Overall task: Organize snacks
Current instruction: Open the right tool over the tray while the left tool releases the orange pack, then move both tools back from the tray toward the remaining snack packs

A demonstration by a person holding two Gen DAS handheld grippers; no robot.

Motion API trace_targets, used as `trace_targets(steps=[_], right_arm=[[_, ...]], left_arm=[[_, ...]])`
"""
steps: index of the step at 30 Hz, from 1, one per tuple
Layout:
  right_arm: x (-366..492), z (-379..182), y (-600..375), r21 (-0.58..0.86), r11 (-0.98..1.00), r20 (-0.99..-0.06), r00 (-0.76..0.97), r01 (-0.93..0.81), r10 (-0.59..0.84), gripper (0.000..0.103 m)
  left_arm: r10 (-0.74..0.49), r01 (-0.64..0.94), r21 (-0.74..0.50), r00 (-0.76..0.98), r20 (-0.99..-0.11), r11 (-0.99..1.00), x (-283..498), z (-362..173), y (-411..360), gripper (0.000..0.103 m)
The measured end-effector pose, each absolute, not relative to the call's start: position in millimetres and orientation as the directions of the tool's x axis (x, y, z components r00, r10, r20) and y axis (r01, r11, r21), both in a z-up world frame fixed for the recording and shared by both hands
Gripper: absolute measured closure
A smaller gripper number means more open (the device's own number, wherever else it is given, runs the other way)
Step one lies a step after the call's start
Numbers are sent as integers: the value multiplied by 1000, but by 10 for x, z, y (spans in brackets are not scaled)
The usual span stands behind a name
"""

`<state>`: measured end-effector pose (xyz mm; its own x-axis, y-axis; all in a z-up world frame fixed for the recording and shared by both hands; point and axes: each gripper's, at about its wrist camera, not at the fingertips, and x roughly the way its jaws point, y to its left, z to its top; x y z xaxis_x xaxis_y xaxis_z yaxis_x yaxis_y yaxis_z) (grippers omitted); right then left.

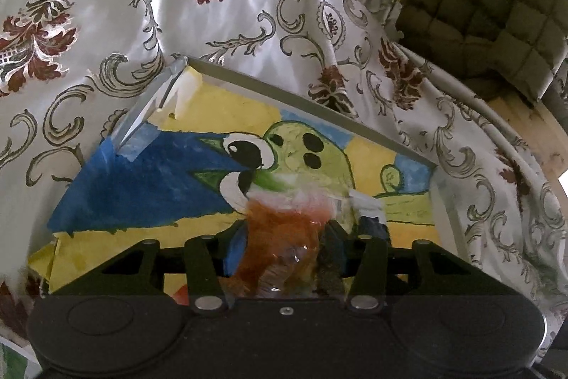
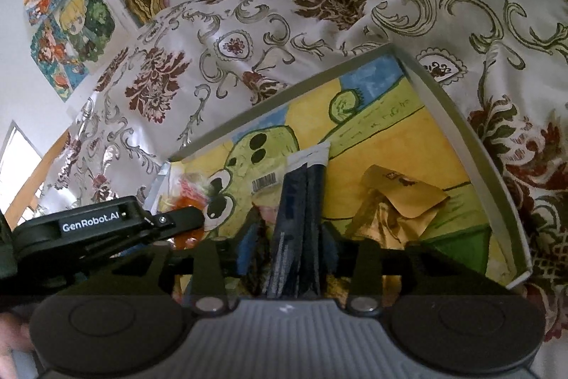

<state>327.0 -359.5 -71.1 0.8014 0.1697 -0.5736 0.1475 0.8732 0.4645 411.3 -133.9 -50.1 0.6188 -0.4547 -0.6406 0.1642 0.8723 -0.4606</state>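
A shallow tray point(image 1: 301, 98) with a painted yellow, blue and green cartoon floor lies on a floral cloth. My left gripper point(image 1: 285, 229) is low over the tray, shut on a clear bag of orange snacks point(image 1: 280, 226). The right wrist view shows that gripper's black body point(image 2: 106, 226) at the left with the orange bag point(image 2: 184, 198) at its tip. My right gripper point(image 2: 293, 226) stands open over the tray point(image 2: 461, 130). A dark blue packet point(image 2: 301, 201) with a white top seal lies between its fingers. That packet's end point(image 1: 372, 222) shows beside my left fingers.
A crumpled golden packet point(image 2: 401, 201) lies in the tray to the right of the dark one. The floral cloth point(image 1: 177, 6) surrounds the tray. An olive quilted cushion point(image 1: 497, 6) sits at the far right. Drawings point(image 2: 88, 6) hang on the wall.
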Motion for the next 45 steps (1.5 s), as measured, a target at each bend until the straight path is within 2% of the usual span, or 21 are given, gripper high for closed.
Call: trace_targets(steps=[2, 6, 11, 16, 19, 32, 36, 40, 45], right_arm=[[3263, -691, -3577, 455, 879, -574, 802, 140, 169, 42], [3235, -620, -3541, 437, 890, -571, 805, 132, 161, 31], [3139, -487, -3545, 437, 890, -543, 827, 133, 144, 15], [2971, -261, -3579, 455, 882, -481, 867, 119, 132, 0], [2833, -113, -3570, 434, 894, -444, 890, 111, 105, 0], [2180, 364, -3338, 323, 945, -314, 947, 39, 68, 0], [1931, 383, -3289, 351, 935, -271, 962, 54, 46, 0], [1633, 409, -3267, 393, 918, -203, 979, 53, 30, 0], [1303, 430, -3235, 403, 915, -213, 975, 30, 61, 0]], left_arm=[[-454, 168, -457, 623, -637, 873, 4103, -452, -1348, 46], [-444, 167, -450, 638, -629, 877, 4049, -340, -1346, 39], [-419, 173, -424, 678, -604, 889, 3894, -150, -1304, 20], [-400, 226, -358, 734, -548, 906, 3620, 116, -1273, 5], [-397, 228, -363, 763, -509, 904, 3441, 264, -1227, 1], [-305, 200, -289, 872, -383, 936, 2503, 750, -942, 1], [-259, 187, -229, 904, -340, 955, 2195, 840, -791, 1], [-252, 195, -195, 909, -333, 961, 1943, 849, -650, 1], [-275, 217, -198, 897, -346, 956, 1681, 801, -442, 1]])
